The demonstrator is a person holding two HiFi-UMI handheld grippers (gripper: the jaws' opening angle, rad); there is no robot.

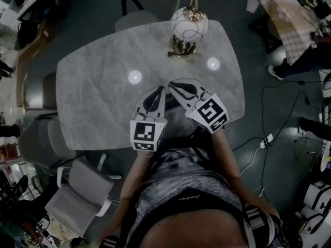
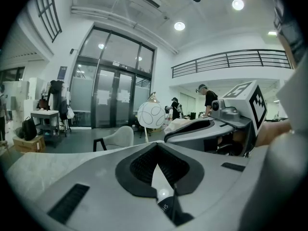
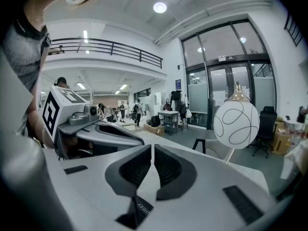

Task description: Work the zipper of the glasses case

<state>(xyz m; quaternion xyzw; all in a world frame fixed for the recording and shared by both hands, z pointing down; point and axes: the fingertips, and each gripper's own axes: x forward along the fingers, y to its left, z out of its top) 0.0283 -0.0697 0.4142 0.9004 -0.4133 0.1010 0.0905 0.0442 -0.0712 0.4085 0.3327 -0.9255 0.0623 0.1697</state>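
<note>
Neither gripper is on the task's thing. In the head view the left gripper [image 1: 158,93] and right gripper [image 1: 178,87] hang side by side in mid-frame, over the near edge of the table [image 1: 93,87] and close to the person's body, both pointing toward the top of the frame.

The left gripper view shows its jaws clenched, tips meeting, with nothing pinched. The right gripper view shows its jaws all but together. Only a thin slit of tabletop shows between them, and they hold nothing.

The case appears in none of the 3 views. The bare tabletop carries only a globe lamp [image 1: 189,27] at the upper middle and 2 bright ceiling reflections. If the case is on the table, it may lie under the grippers or at the table edge they cover, but I cannot tell. The state of the zipper is therefore unknown too.

With both tools empty and off the table, I judge this a pause outside the zipper work itself, either just before it or just after.

If work remains, the next move calls for:
- finding the case;
- lowering both grippers to it;
- opening 1 to steady the shell;
- closing the other on the small pull tab.

That pinch needs a precise approach in line with the zipper.
</note>
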